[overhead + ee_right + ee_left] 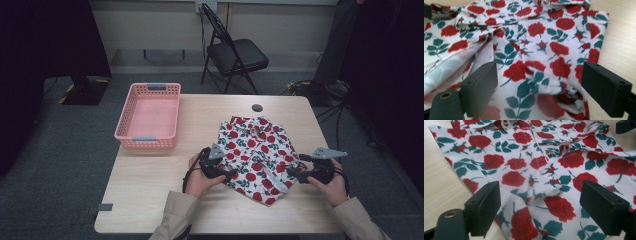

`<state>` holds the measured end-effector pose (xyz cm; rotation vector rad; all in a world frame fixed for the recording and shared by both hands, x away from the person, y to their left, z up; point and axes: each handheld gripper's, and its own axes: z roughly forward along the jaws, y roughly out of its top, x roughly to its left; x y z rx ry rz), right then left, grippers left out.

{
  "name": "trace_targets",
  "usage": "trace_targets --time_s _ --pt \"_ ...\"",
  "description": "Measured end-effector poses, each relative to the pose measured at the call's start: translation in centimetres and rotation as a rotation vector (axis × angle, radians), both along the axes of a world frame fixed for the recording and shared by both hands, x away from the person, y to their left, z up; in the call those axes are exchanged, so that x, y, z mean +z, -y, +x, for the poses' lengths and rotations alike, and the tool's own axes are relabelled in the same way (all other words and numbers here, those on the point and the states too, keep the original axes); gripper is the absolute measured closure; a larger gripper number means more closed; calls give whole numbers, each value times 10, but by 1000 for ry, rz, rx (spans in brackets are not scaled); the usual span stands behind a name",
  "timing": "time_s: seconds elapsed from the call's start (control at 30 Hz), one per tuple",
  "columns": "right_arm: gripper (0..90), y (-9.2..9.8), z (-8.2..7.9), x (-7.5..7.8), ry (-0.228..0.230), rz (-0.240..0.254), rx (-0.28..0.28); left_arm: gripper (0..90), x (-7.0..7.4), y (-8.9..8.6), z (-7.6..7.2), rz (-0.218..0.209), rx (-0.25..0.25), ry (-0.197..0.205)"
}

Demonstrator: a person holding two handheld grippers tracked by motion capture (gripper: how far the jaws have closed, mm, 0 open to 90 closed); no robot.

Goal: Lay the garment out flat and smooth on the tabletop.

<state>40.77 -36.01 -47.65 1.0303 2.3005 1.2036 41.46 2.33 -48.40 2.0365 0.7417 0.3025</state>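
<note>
Two grippers sit at the near edge of a rose-printed shirt [256, 157] that lies crumpled on the right half of the wooden table [150, 190], nearer the person than the pink basket [148, 117] standing at the far left. The left gripper [222, 172] is at the shirt's near-left corner, and the right gripper [295, 172] at its near-right corner. In the left gripper view the jaws of the left gripper [540, 207] stand wide apart with cloth lying between them, the pads not pressing on it. The right gripper [540, 87] shows the same in its own view: jaws spread as wide as they go, fabric under and between them, nothing pinched.

The shirt looks thin and very light, a soft woven cloth with no stiffness of its own; it will sag, fold and trail wherever it is not supported. It is not fragile, but smooth cloth can slide out of a shallow pinch, and a jaw may catch one layer while the layer beneath stays behind. The small buttons [549, 153] along the front opening are hard spots worth avoiding, since pads would close unevenly over them.

The best holds seem to be the stitched hem or a side seam at each near corner, where the cloth is doubled and thicker. Taking both corners level should keep the shirt spread instead of bunching.
</note>
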Motion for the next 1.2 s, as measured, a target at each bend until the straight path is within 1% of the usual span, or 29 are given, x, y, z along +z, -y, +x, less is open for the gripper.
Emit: trace_targets --time_s 0.07,0.13,0.17,0.27,0.3,0.33,0.37,0.4,0.43,0.47,0.5,0.57,0.6,0.63,0.77,0.9,1.2 --pt "134 -1 -4 -4 -5 -14 14 169 -5 0 -3 17 -4 -6" --pt "134 -2 -5 -5 -10 -16 16 169 -7 0 -3 22 -7 -11" --pt "136 -2 -6 -7 -15 -27 25 169 -8 -1 -5 30 -10 -12" --pt "140 -3 -7 -10 -25 -36 24 175 -10 0 -6 36 -14 -16" --pt "146 -4 -8 -13 -33 -61 28 175 -11 0 -7 38 -17 -18" --pt "146 -5 -8 -15 -35 -71 33 175 -12 0 -8 39 -15 -20" --pt "148 -6 -9 -16 -38 -74 35 175 -13 1 -9 60 -16 -21" --pt "151 -6 -9 -16 -37 -83 34 176 -13 1 -9 60 -16 -21" --pt "153 -7 -9 -16 -36 -90 35 174 -13 1 -10 74 -20 -13" --pt "153 -7 -9 -16 -36 -90 35 173 -13 1 -10 74 -20 -13" --pt "163 -8 -9 -17 -31 -99 36 172 -13 2 -12 103 -17 -14" --pt "164 -8 -9 -18 -34 -113 33 172 -14 3 -13 141 -19 -18" --pt "164 -8 -9 -18 -34 -113 33 172 -14 3 -13 141 -19 -18" --pt "164 -8 -9 -20 -40 -122 36 169 -15 3 -13 158 -22 -22" --pt "167 -7 -9 -21 -46 -113 33 163 -15 3 -13 158 -16 -30" --pt "164 -6 -8 -21 -69 -102 25 161 -15 3 -12 153 -20 -33" --pt "164 -6 -8 -21 -69 -102 25 160 -15 3 -12 156 -20 -32"
